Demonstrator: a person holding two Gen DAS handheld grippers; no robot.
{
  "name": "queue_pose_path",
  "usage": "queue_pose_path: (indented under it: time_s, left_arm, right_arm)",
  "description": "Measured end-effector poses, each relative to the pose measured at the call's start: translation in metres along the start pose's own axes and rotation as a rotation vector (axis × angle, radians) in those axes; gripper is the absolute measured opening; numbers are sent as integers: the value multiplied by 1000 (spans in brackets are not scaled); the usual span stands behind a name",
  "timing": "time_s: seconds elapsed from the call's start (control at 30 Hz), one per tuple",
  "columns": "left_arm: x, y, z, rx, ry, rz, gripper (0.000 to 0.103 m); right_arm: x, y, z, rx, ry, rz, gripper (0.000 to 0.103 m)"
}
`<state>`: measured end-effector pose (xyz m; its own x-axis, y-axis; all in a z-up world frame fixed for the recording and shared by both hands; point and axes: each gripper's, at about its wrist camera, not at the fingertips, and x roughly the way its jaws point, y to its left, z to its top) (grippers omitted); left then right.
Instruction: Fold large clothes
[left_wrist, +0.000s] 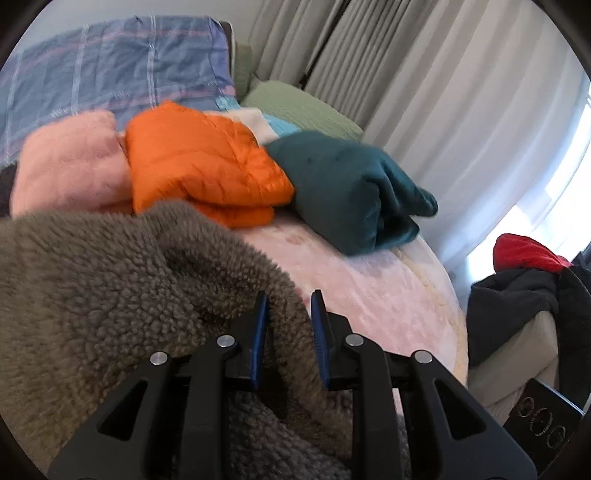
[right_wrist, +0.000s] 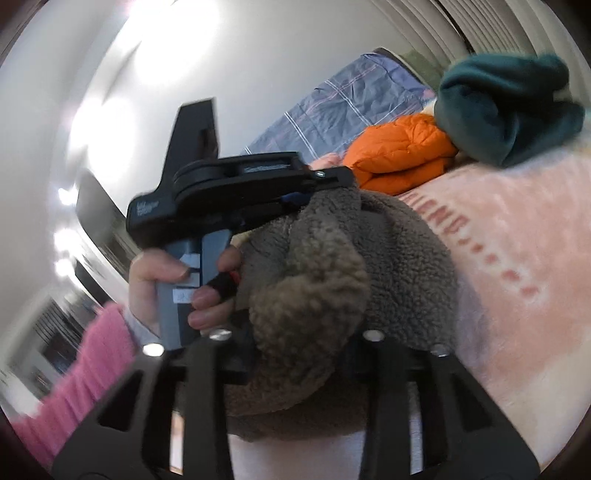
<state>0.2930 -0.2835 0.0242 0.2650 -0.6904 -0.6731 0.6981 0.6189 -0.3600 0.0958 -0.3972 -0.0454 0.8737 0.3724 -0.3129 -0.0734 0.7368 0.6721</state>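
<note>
The left gripper (left_wrist: 289, 325) pinches a thick edge of the brown fleece (left_wrist: 110, 295) between its part-closed fingers. The right gripper (right_wrist: 295, 354) is buried in the same fleece, which bunches over its fingers; it seems to grip, though I cannot tell how far open it is. The garment looks soft, bulky and limp, likely best held at hems or seams. Beyond, on the pink blanket (left_wrist: 388, 295), lie a folded orange jacket (left_wrist: 199, 166) and teal jumper (left_wrist: 351, 192).
</note>
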Motion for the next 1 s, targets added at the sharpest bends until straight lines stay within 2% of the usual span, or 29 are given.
queue_pose_path:
  time_s: [0.03, 0.1, 0.17, 0.2, 0.3, 0.37, 0.4, 0.43, 0.5, 0.57, 0.6, 0.67, 0.73, 0.8, 0.87, 0.9, 0.97, 1.0]
  left_arm:
    - [-12, -2, 6, -4, -29, -14, 22]
    - [-53, -8, 19, 8, -150, -46, 25]
    - [-91, -18, 27, 56, -238, -21, 28]
    - [-101, -20, 27, 83, -244, -4, 32]
    - [-100, -19, 14, 164, -172, 79, 41]
    - [-59, -6, -10, 205, -11, 156, 41]
    - [-40, 2, -21, 218, 44, 195, 42]
    - [-16, 6, -40, 262, 63, 227, 42]
    - [-10, 13, -49, 281, 59, 237, 43]
    - [-18, 23, -43, 219, 64, 188, 42]
    - [-18, 22, -43, 235, 74, 205, 42]
    - [-15, 16, -44, 273, 84, 259, 42]
    - [-15, 11, -45, 291, 81, 282, 42]
    - [-15, 10, -44, 299, 74, 295, 42]
    - [-17, 10, -43, 297, 65, 295, 42]
    - [-17, 12, -43, 292, 59, 292, 43]
    - [-22, 17, -46, 274, 42, 283, 43]
    - [-24, 18, -47, 267, 36, 282, 43]
  right_arm:
    - [-7, 3, 4, -2, -21, 13, 26]
    - [-22, 13, 10, -56, -75, -9, 25]
    - [-36, 13, 20, -53, -113, -24, 25]
    - [-38, 7, 24, -26, -114, -24, 25]
    - [-32, -29, 26, 55, -81, -69, 27]
    - [-21, -50, 14, 108, -33, -112, 33]
    - [-17, -56, 7, 132, -15, -123, 40]
    - [-14, -58, 0, 132, -2, -162, 47]
    - [-13, -55, -7, 96, 7, -219, 59]
    - [-24, -50, -1, 90, -3, -203, 61]
    - [-30, -47, 5, 89, -8, -198, 61]
    - [-49, -31, 22, 46, -85, -265, 61]
    - [-71, -7, 36, -42, -212, -332, 61]
    - [-75, 13, 46, -122, -259, -283, 60]
    - [-55, 27, 52, -188, -222, -203, 57]
    - [-44, 27, 51, -200, -186, -205, 56]
    - [6, 8, 43, -165, -11, -314, 54]
    - [31, -10, 34, -120, 70, -365, 60]
